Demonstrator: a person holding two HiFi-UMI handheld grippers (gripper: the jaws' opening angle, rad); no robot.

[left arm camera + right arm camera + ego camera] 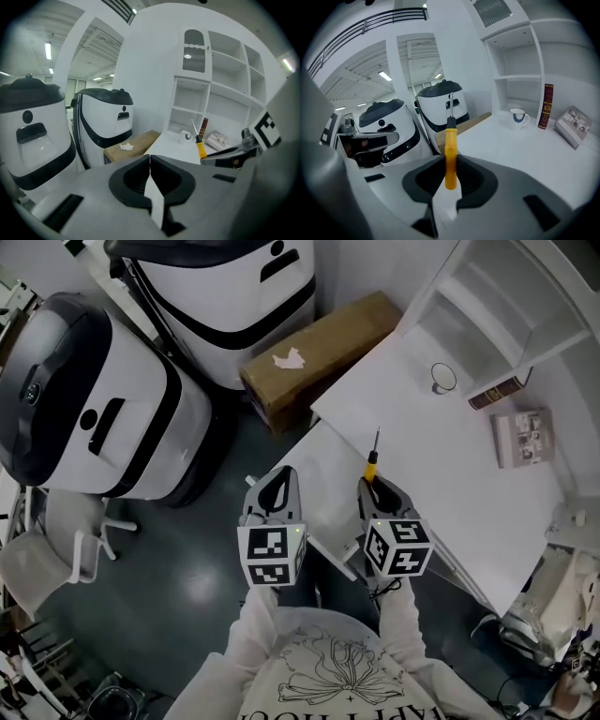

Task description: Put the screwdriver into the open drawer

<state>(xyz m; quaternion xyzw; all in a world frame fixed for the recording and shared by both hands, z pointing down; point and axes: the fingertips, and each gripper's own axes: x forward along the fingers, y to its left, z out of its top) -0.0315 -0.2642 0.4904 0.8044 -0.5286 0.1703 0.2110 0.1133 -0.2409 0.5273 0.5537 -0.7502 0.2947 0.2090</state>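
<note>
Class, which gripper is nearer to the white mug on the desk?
Right. The right gripper, shut on the screwdriver, is below and slightly left of the mug in the head view; the left gripper sits beside it, farther left.

The slim screwdriver (372, 465), with yellow plastic handle, black collar and thin metal shaft, sits clamped in the right gripper (375, 488) (tip pointing away from the person) above the pulled-out white drawer (317, 486).
</note>
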